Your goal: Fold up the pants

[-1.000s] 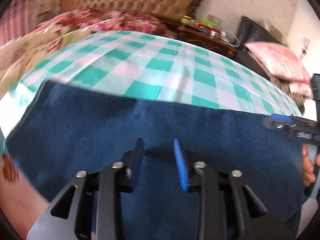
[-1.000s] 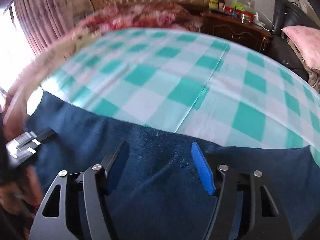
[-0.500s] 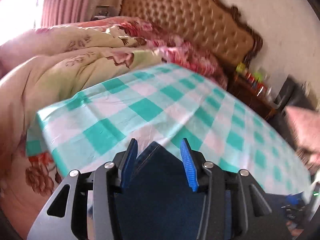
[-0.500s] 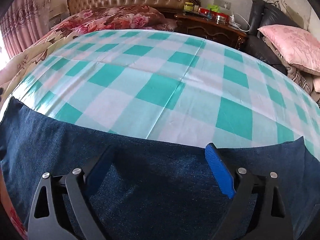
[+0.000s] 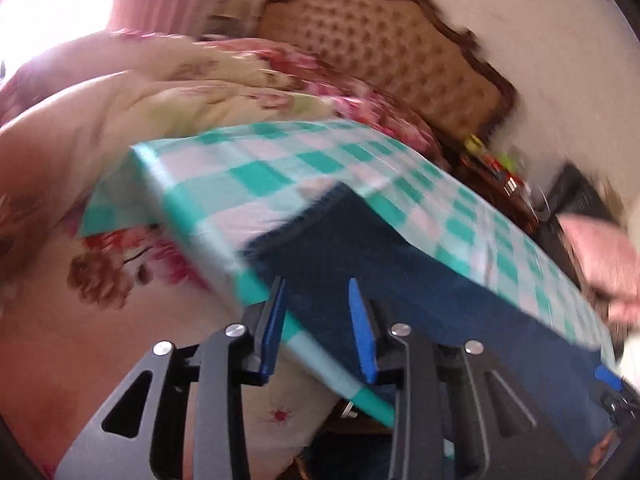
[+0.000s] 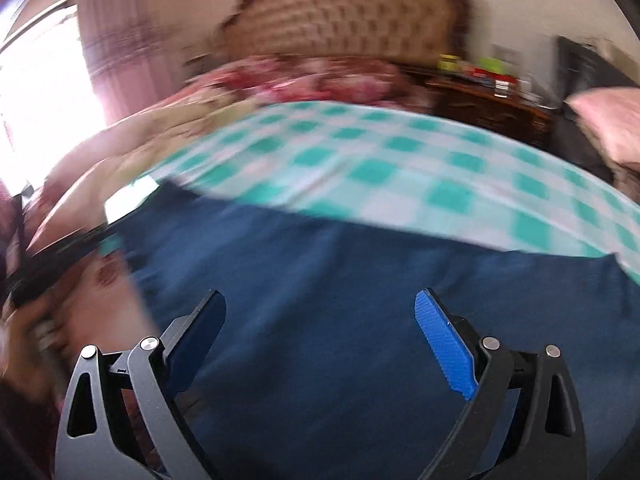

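Dark blue pants (image 5: 400,264) lie flat along the near side of a green-and-white checked cloth (image 5: 280,168). My left gripper (image 5: 316,296) hovers at the pants' left end, by the cloth's edge. Its jaws are closing, and cloth edge and pants show in the gap without being pressed. The right gripper's blue tip (image 5: 608,380) peeks in at the lower right. In the blurred right wrist view, my right gripper (image 6: 320,300) stands wide over the pants (image 6: 340,280). Its jaws are still opening and hold nothing. The left gripper (image 6: 48,264) is a dark blur at the left.
Floral quilts (image 5: 180,92) are heaped left of and behind the checked cloth (image 6: 380,160). A tufted headboard (image 6: 344,16) stands at the back. A wooden nightstand (image 6: 488,100) with bottles and a pink pillow (image 6: 608,120) are at the right.
The left gripper swung left, from over the pants' middle to their end at the cloth's edge, and its jaws narrowed. The right jaws spread wide and drew back over the pants.
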`<state>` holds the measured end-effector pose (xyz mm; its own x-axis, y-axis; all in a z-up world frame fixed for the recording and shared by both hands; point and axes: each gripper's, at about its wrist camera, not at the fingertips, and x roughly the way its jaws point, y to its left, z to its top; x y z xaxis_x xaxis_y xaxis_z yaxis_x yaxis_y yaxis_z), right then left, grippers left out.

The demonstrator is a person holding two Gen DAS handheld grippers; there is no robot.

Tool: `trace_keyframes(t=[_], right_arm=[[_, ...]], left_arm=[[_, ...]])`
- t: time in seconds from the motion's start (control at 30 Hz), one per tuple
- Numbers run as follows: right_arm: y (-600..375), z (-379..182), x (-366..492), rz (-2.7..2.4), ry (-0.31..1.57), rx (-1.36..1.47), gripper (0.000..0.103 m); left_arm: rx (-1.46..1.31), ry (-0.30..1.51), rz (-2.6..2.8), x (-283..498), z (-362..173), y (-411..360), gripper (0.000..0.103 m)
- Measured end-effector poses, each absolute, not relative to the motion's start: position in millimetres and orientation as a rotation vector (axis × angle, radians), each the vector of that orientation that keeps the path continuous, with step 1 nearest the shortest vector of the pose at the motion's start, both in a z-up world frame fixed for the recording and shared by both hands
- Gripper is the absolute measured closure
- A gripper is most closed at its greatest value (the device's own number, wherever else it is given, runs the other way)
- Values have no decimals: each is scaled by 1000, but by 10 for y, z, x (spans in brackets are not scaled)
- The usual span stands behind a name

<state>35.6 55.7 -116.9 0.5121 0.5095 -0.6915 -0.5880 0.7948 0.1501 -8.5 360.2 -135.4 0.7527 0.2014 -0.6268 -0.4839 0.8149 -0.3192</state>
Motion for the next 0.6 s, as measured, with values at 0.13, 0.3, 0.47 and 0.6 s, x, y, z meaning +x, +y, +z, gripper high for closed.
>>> trace_keyframes(t=[0.13,0.3,0.47,0.6], right_arm=[[796,-1292,146,771,862,-121,11],[798,-1373,240,668,832,-184,12],[838,-1354,752,614,831,-184,30],[1078,-1363,1157,643,838,-305,28]], left_arm=[[-370,726,461,161,-1532,3744,94],[-367,668,464,127,-1253,4067,68],[-220,793,319,694,-1226,4078,50],[-267,892,203,1184,-1366,4264,66]])
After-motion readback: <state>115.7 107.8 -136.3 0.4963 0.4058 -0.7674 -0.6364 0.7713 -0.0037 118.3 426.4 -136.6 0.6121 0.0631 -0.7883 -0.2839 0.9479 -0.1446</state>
